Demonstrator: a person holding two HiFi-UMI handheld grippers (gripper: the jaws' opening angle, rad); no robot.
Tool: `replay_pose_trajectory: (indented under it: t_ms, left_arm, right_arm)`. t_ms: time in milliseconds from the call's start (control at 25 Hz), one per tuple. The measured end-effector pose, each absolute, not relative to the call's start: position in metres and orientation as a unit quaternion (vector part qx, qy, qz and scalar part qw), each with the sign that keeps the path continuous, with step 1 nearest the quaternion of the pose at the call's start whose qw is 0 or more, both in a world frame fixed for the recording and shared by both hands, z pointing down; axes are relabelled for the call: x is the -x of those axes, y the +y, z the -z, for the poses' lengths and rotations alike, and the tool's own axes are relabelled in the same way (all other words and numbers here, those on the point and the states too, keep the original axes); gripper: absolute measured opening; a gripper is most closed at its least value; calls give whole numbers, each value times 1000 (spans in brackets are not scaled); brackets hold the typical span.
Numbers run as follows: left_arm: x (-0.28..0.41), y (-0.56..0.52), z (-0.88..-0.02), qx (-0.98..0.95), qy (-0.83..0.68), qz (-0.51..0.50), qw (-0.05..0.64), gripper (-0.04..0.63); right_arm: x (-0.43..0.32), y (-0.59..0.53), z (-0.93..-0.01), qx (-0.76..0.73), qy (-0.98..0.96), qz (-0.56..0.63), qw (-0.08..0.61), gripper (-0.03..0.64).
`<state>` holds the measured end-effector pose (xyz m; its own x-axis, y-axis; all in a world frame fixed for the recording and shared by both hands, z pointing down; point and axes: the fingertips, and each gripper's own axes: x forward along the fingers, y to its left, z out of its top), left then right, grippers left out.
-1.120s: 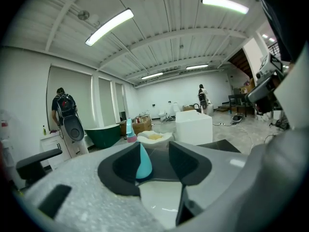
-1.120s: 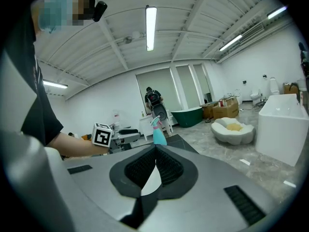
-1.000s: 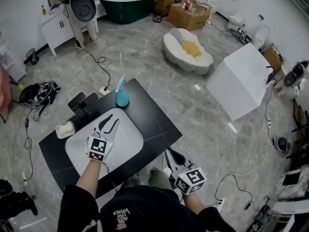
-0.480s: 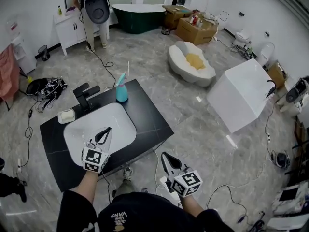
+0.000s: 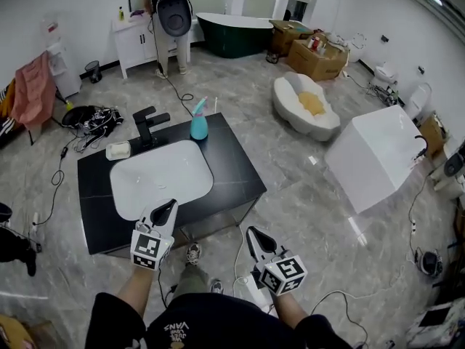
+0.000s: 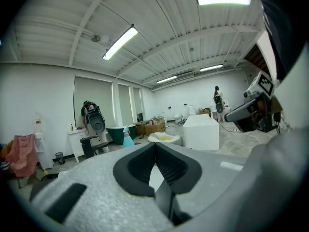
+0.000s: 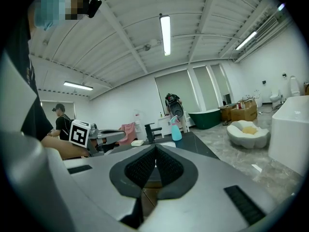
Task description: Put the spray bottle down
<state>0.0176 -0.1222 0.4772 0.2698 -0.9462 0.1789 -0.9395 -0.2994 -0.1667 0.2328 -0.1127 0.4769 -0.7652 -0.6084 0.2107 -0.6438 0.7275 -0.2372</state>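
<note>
- Both grippers now sit low in the head view, clear of the near edge of the black counter [image 5: 240, 174]. A second ago the left gripper [image 5: 169, 208] reached over the white basin [image 5: 161, 180] with its jaws parted. It has since drawn back toward the person, and its jaws have come together on nothing.
- Also in the head view, the spray bottle [image 5: 198, 125] stands upright on the counter above the basin's upper right corner, just right of the faucet [image 5: 150, 121]. It is well apart from both grippers and on the same spot of the counter as before. The right gripper [image 5: 253, 235] at lower centre has also pulled back.
- Left gripper view: the left gripper's [image 6: 155, 146] pads meet at the tip with nothing between them. The spray bottle [image 6: 127, 137] shows small and far off, left of centre.
- Right gripper view: the right gripper's [image 7: 155, 151] pads are closed together and empty. The spray bottle [image 7: 175, 129] stands distant on the counter, right of centre.
- Judgement: the bottle is set down and released, so the task looks done and the withdrawal is only clearing away.
</note>
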Motion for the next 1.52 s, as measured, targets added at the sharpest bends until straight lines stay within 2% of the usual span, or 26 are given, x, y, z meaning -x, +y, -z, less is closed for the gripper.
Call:
replay_pose_trajectory:
  t_ms: [280, 880, 1520]
  left_arm:
    - [-25, -65, -478, 785, 606, 126, -6, 20]
    - [6, -5, -488, 801, 583, 131, -42, 20]
    - [14, 4, -493, 811, 570, 118, -49, 20]
  right_arm:
    - [-228, -85, -486, -309, -934, -169, 54, 8]
    - [-180, -59, -487, -333, -924, -176, 65, 6]
    - [-157, -49, -479, -344, -923, -156, 68, 6]
